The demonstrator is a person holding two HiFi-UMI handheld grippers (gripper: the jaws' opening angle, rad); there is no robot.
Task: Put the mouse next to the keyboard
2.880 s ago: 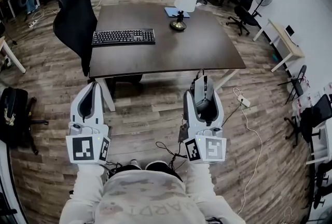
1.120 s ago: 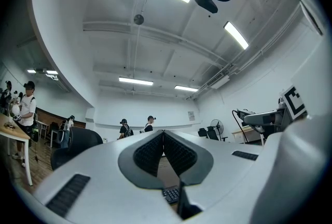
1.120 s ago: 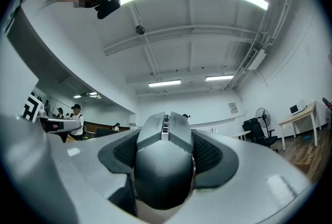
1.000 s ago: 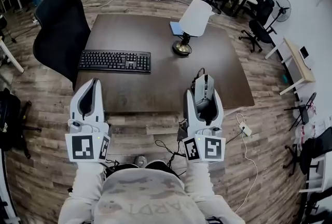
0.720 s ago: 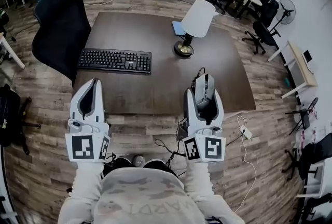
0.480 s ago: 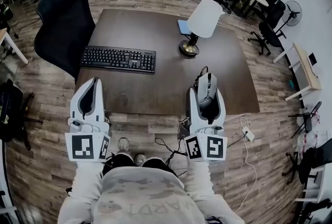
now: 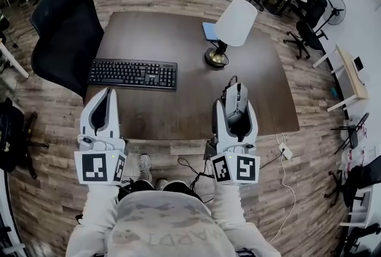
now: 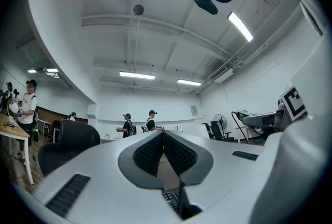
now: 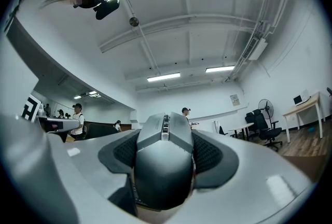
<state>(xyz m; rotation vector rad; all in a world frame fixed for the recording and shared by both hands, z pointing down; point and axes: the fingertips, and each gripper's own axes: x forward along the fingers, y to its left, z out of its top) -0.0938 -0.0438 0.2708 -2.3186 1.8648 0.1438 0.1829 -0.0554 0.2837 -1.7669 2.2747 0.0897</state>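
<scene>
A grey wired mouse [image 7: 234, 99] is clamped between the jaws of my right gripper [image 7: 235, 108], held above the near right part of the dark table [image 7: 178, 35]. In the right gripper view the mouse [image 9: 164, 167] fills the gap between the jaws. A black keyboard [image 7: 133, 74] lies on the table's left side, far left of the mouse. My left gripper [image 7: 105, 108] hovers at the near left table edge, just in front of the keyboard; its jaws meet with nothing between them [image 8: 164, 153].
A white-shaded lamp [image 7: 228, 28] with a brass base stands right of table centre, beside a blue notebook [image 7: 209, 31]. A black office chair [image 7: 64, 33] stands at the table's left. People stand beyond the far edge. A power strip [image 7: 284, 153] lies on the wooden floor at right.
The view has come nearer the table across the frames; both grippers now reach over its near edge. The mouse stays held in the right gripper throughout.
</scene>
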